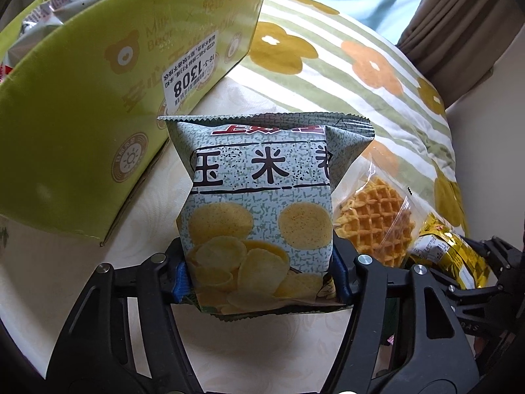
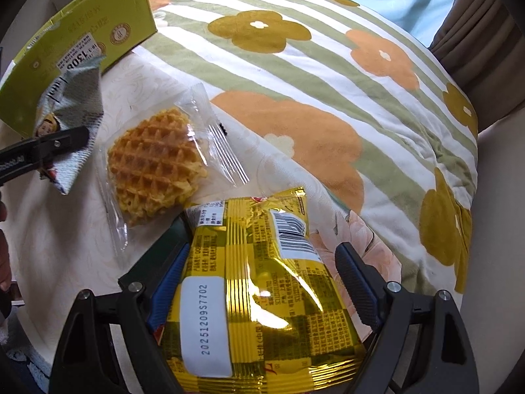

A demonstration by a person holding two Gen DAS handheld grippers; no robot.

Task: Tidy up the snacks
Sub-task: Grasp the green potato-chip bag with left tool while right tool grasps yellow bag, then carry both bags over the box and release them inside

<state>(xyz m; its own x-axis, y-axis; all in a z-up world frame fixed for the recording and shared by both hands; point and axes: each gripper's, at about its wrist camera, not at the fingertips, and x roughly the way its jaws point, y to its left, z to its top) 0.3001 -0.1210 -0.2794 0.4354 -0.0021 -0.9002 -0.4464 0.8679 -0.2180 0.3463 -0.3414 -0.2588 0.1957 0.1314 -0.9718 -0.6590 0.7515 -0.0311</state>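
Crinkled grey-green foil, the chip bag [image 1: 259,210] stands clenched between the left gripper [image 1: 259,282] pads beside the open green cardboard box [image 1: 82,138]. Glossy gold packet [image 2: 259,295] lies between the right gripper [image 2: 262,292] jaws; contact unclear. Clear-wrapped waffle [image 2: 156,167] lies between, on the cream cloth [image 2: 65,246].
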